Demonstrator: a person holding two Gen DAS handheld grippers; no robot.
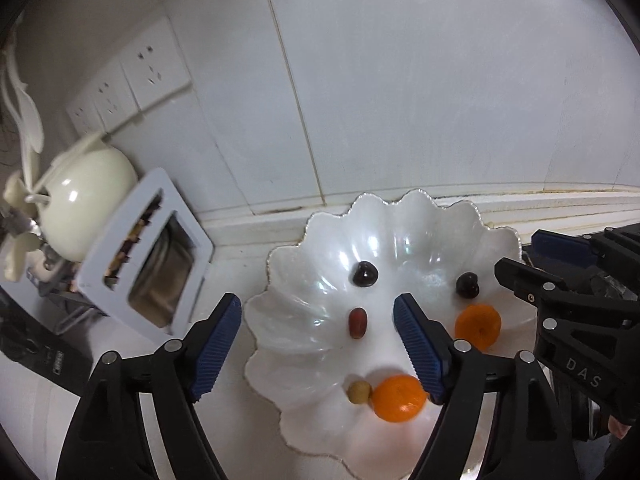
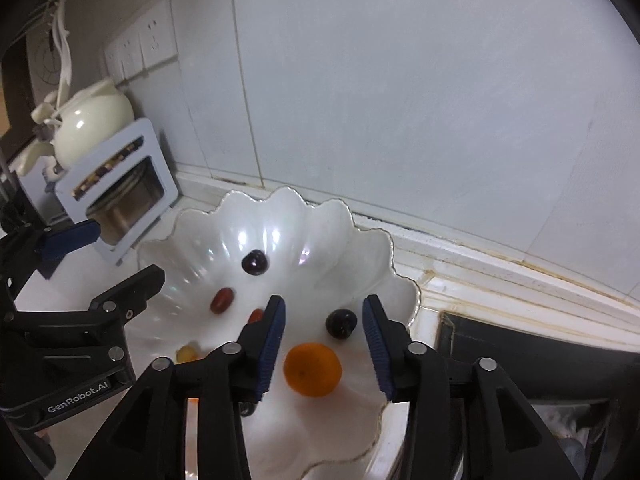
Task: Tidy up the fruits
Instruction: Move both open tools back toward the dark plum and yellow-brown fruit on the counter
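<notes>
Both grippers hover spread and empty over the white scalloped glossy dish [image 2: 224, 208] — right gripper [image 2: 324, 344] nearest the round orange tangerine [image 2: 313, 369], lower centre; left gripper [image 1: 318, 340] beside.

The scalloped bowl [image 1: 420, 216] looks like glossy pearlescent ceramic, the wall tiles [image 1: 400, 80] smooth, the teapot [image 1: 88, 192] glazed.

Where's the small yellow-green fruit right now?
In the left wrist view, the yellow-green fruit lies low in the scalloped white dish, touching the near orange's left side.
</notes>
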